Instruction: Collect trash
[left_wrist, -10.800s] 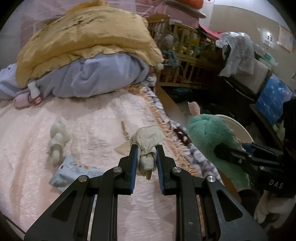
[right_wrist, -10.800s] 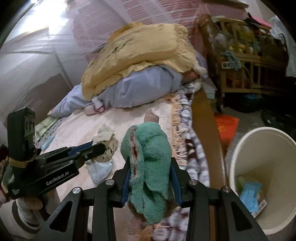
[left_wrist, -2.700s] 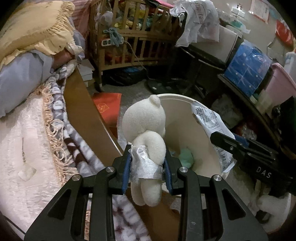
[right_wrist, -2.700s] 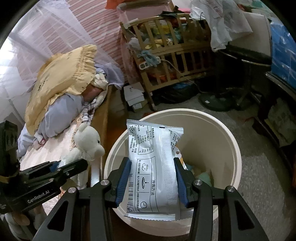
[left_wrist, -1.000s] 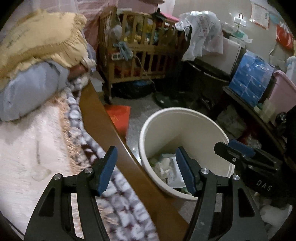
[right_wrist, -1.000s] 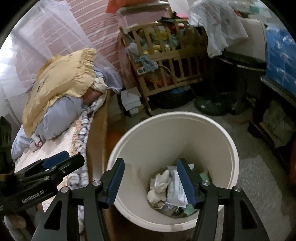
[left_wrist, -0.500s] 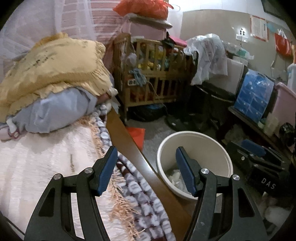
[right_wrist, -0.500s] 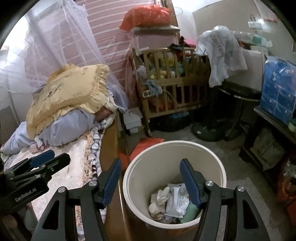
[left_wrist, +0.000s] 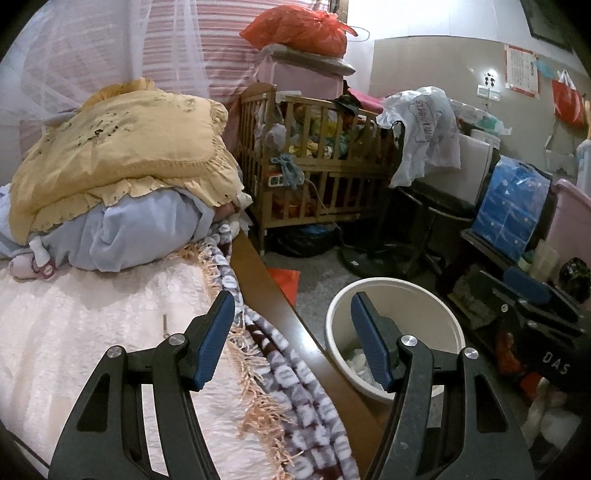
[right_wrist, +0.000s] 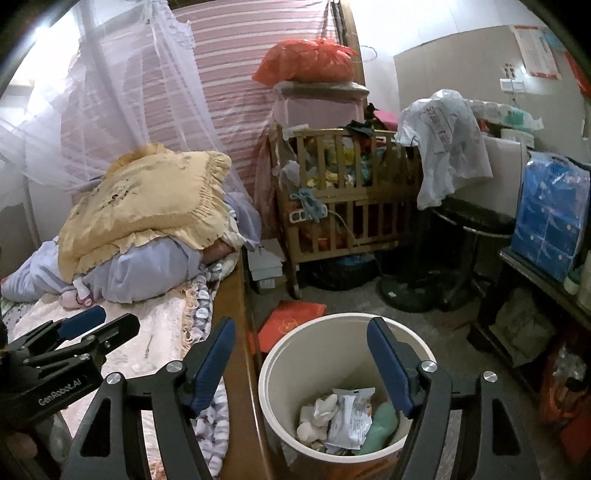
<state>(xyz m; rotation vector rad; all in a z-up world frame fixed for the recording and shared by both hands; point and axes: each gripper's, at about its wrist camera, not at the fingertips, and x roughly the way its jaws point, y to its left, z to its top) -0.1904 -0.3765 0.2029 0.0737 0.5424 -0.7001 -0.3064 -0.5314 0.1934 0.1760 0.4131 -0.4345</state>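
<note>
A cream round bin (right_wrist: 280, 365) stands on the floor beside the bed. Inside it lie a white plush bear (right_wrist: 316, 417), a white printed packet (right_wrist: 349, 413) and a green cloth (right_wrist: 380, 424). My right gripper (right_wrist: 301, 363) hangs above the bin's near side, its jaws still opening, with nothing between them. My left gripper (left_wrist: 291, 341) stands open and empty over the bed's wooden edge, left of the bin (left_wrist: 439, 306). Each gripper shows in the other's view: the left gripper (right_wrist: 99, 325) at the lower left, the right gripper (left_wrist: 535, 299) at the right.
The bed (left_wrist: 92, 325) has a pale pink cover and a fringed patterned blanket (left_wrist: 280, 373) along its wooden rail (left_wrist: 280, 306). A yellow pillow (left_wrist: 122, 147) tops bluish bedding. A wooden crib (right_wrist: 347, 206), a black stool (right_wrist: 472, 221) and a red paper (right_wrist: 291, 321) stand beyond the bin.
Both grippers have risen and tilted up, so the bin looks smaller and lower in each view. The right jaws have spread wider. The left jaws kept their width.
</note>
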